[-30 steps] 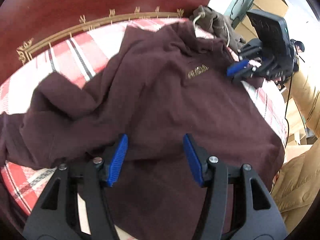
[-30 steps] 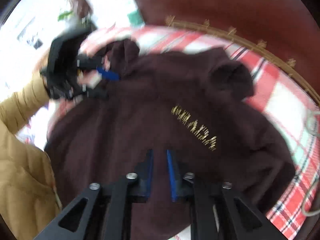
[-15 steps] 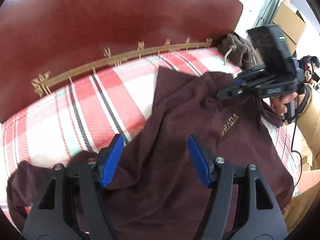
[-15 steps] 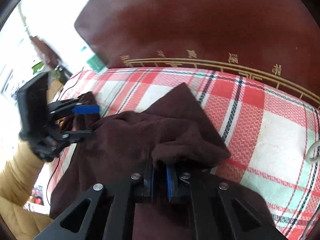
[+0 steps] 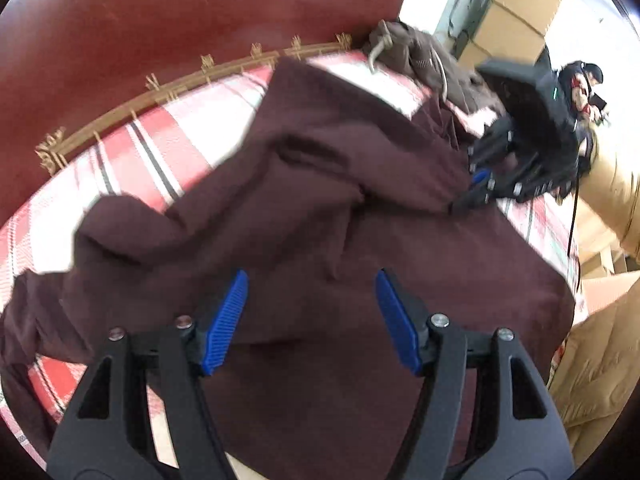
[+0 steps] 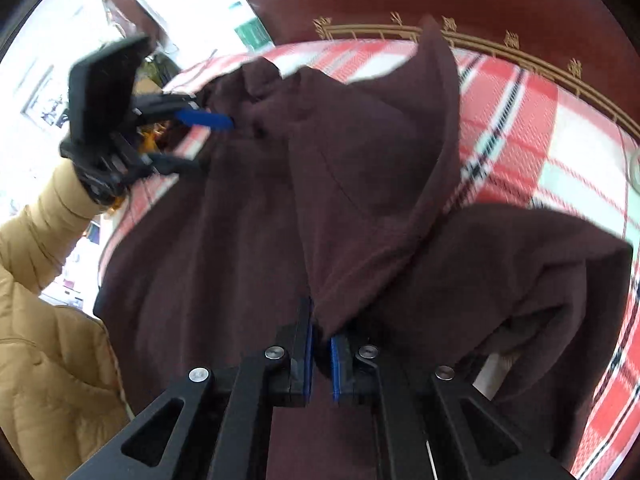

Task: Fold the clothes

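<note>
A dark maroon hoodie (image 5: 320, 208) lies spread on the plaid cushion; it also fills the right wrist view (image 6: 360, 184). My left gripper (image 5: 310, 320) is open above the hoodie's middle, holding nothing; it also shows at the left of the right wrist view (image 6: 192, 140). My right gripper (image 6: 320, 344) is shut on a fold of the hoodie and holds it lifted and folded over the body. It shows at the right of the left wrist view (image 5: 472, 196), pinching the cloth's edge.
A red and white plaid cushion (image 5: 168, 148) lies against a dark red backrest (image 5: 160, 12) with gold trim. A brown garment with a hanger (image 5: 416, 56) lies at the far right end. Cardboard boxes (image 5: 516, 12) stand beyond.
My right gripper has carried its fold of the hoodie over the body, hiding the gold print. My left gripper stayed open and drew back over the hoodie's middle.
</note>
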`<act>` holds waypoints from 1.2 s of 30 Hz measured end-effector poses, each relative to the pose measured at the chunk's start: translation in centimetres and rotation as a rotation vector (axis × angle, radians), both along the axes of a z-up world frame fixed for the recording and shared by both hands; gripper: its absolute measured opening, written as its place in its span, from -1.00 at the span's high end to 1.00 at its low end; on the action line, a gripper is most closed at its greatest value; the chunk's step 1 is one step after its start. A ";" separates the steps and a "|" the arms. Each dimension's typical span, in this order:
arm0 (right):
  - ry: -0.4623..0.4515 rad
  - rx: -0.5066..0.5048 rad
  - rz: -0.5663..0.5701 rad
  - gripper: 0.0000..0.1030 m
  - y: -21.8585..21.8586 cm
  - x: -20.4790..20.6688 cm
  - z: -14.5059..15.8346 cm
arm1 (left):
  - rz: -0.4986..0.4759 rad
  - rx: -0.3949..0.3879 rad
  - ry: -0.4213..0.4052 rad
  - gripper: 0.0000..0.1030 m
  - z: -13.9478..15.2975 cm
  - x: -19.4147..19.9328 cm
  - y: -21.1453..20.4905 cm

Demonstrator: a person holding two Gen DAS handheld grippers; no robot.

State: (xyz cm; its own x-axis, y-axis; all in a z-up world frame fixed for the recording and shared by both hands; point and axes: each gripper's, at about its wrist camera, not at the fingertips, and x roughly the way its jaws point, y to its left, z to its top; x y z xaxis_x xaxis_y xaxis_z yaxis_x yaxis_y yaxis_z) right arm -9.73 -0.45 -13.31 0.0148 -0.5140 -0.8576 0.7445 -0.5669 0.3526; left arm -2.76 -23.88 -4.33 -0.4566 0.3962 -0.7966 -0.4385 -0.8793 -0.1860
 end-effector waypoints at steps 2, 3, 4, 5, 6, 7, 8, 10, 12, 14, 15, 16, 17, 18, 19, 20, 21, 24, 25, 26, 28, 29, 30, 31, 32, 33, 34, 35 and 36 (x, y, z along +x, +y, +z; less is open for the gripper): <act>0.001 0.004 0.006 0.78 0.1 -0.1 0.4 | 0.032 0.023 0.036 -0.32 0.9 -0.9 -0.6; 0.003 0.005 0.010 0.61 0.2 -0.1 0.8 | 0.042 0.028 0.047 -0.32 1.0 -1.7 -0.8; 0.014 0.002 0.020 0.45 0.3 -0.1 1.5 | 0.048 0.030 0.041 -0.32 0.8 -2.5 -0.9; 0.025 -0.004 0.029 0.38 0.5 0.0 2.3 | 0.053 0.030 0.027 -0.32 0.4 -3.3 -1.0; 0.039 -0.017 0.037 0.22 0.8 0.0 3.3 | 0.057 0.029 0.011 -0.32 -0.1 -4.1 -1.0; 0.056 -0.032 0.044 0.14 1.1 -0.1 4.4 | 0.054 0.027 -0.006 -0.32 -0.8 -4.5 -0.9; 0.083 -0.055 0.043 0.14 1.7 -0.3 5.7 | 0.047 0.025 -0.022 -0.32 -1.4 -4.8 -0.7; 0.110 -0.111 0.015 0.09 2.4 -1.5 7.6 | 0.032 0.015 -0.050 -0.32 -2.6 -5.0 -0.1; 0.125 -0.183 -0.067 -0.10 3.3 -3.7 9.0 | 0.018 -0.001 -0.062 -0.32 -3.3 -4.6 0.5; 0.108 -0.204 -0.156 -0.16 3.0 -6.1 8.8 | 0.010 -0.005 -0.063 -0.32 -3.5 -4.0 0.8; 0.097 -0.189 -0.191 -0.16 2.4 -7.4 8.2 | 0.007 -0.002 -0.064 -0.32 -3.5 -3.7 0.8; 0.078 -0.165 -0.216 -0.16 1.3 -8.8 7.2 | 0.006 0.003 -0.067 -0.32 -3.5 -3.4 0.8; 0.055 -0.139 -0.225 -0.16 0.0 -9.9 6.0 | 0.005 0.004 -0.069 -0.32 -3.4 -3.1 0.8; 0.031 -0.120 -0.218 -0.16 -1.2 -11.0 4.7 | 0.005 0.002 -0.072 -0.32 -3.4 -2.9 0.7; 0.019 -0.102 -0.203 -0.16 -2.1 -11.8 3.6 | 0.005 0.000 -0.074 -0.32 -3.3 -2.6 0.6; 0.010 -0.078 -0.195 -0.16 -3.1 -12.5 2.5 | 0.006 -0.001 -0.076 -0.32 -3.3 -2.4 0.4; -0.006 -0.063 -0.179 -0.14 -4.1 -12.9 1.6 | 0.008 0.001 -0.077 -0.32 -3.3 -2.3 0.3; 0.007 -0.026 -0.125 0.35 -6.0 -13.6 0.2 | 0.016 0.011 -0.075 -0.32 -3.2 -1.9 -0.2; 0.017 -0.017 -0.108 0.84 -6.5 -13.6 0.0 | 0.022 0.015 -0.071 -0.32 -3.1 -1.9 -0.4; 0.025 -0.016 -0.098 0.91 -6.8 -13.4 0.1 | 0.027 0.019 -0.068 -0.32 -3.0 -1.8 -0.5; 0.074 -0.030 -0.090 0.93 -6.8 -12.9 1.5 | 0.038 0.024 -0.058 -0.32 -2.7 -1.7 -0.9; 0.105 -0.048 -0.093 0.94 -6.6 -12.7 2.5 | 0.046 0.026 -0.047 -0.32 -2.4 -1.6 -1.2; 0.124 -0.084 -0.107 0.94 -6.1 -12.8 3.6 | 0.056 0.031 -0.033 -0.32 -1.9 -1.6 -1.5; 0.150 -0.131 -0.127 0.95 -5.3 -12.8 5.1 | 0.071 0.036 -0.019 -0.32 -1.5 -1.6 -1.9; 0.177 -0.179 -0.146 0.95 -4.5 -12.9 6.6 | 0.090 0.046 0.000 -0.32 -0.9 -1.6 -2.4; 0.203 -0.228 -0.170 0.96 -3.7 -13.0 8.1 | 0.107 0.059 0.016 -0.32 -0.4 -1.7 -2.9; 0.227 -0.281 -0.205 0.96 -2.7 -13.4 9.5 | 0.125 0.069 0.028 -0.33 0.1 -1.9 -3.4; 0.240 -0.331 -0.237 0.96 -1.8 -13.8 10.7 | 0.146 0.078 0.040 -0.33 0.5 -2.2 -4.0; 0.217 -0.369 -0.251 0.96 -1.2 -14.4 11.2 | 0.167 0.087 0.052 -0.33 1.0 -2.4 -4.6</act>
State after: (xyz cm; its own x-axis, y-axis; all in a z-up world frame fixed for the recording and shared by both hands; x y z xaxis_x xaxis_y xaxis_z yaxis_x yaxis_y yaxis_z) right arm -24.10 -1.63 -2.08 -0.3073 -0.7487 -0.5874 0.6792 -0.6049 0.4157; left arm -5.19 -28.44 -3.34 -0.5615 0.3780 -0.7361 -0.2989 -0.9221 -0.2456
